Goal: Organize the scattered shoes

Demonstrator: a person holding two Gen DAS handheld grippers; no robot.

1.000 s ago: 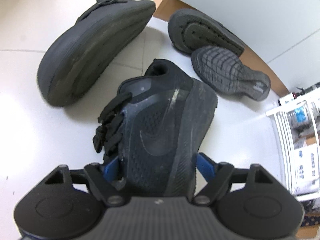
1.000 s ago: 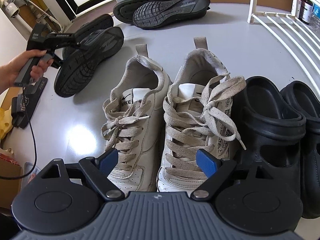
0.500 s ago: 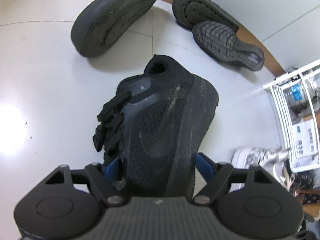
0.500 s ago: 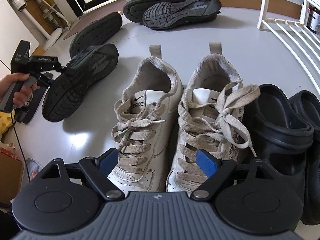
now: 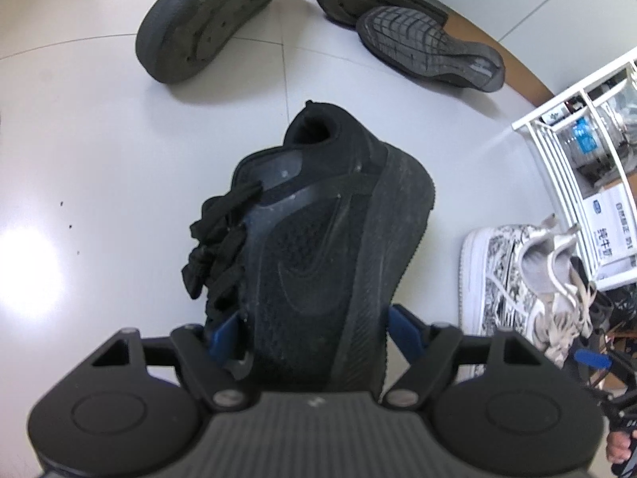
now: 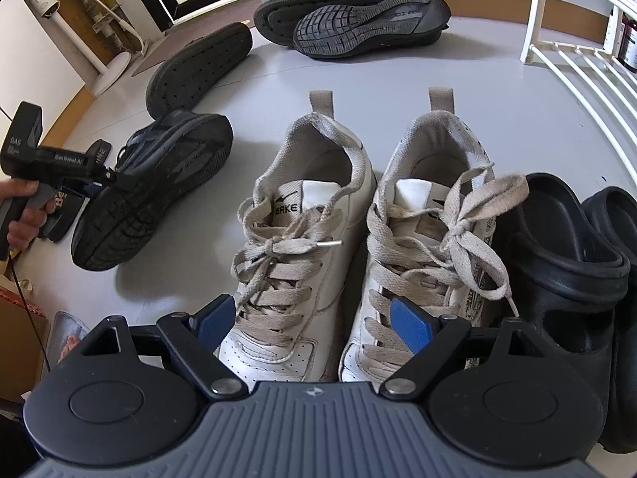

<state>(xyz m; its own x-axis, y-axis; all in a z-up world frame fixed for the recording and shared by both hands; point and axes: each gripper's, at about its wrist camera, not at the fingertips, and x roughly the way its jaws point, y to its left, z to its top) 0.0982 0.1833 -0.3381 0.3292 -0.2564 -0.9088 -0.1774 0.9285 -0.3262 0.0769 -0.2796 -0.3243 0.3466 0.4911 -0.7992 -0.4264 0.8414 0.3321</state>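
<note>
Sideways, black sneaker [image 5: 318, 263] between opening jaws of left tool [image 5: 314, 330], sole rightward

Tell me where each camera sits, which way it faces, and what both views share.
Left wrist: on the left gripper, facing steeply down at the black sneaker between its opening jaws; a hand shows at the edge.
Right wrist: on the right gripper, open, looking down over the white sneakers; the left gripper shows.
Shared: black sneaker, white sneakers, upturned shoes.
</note>
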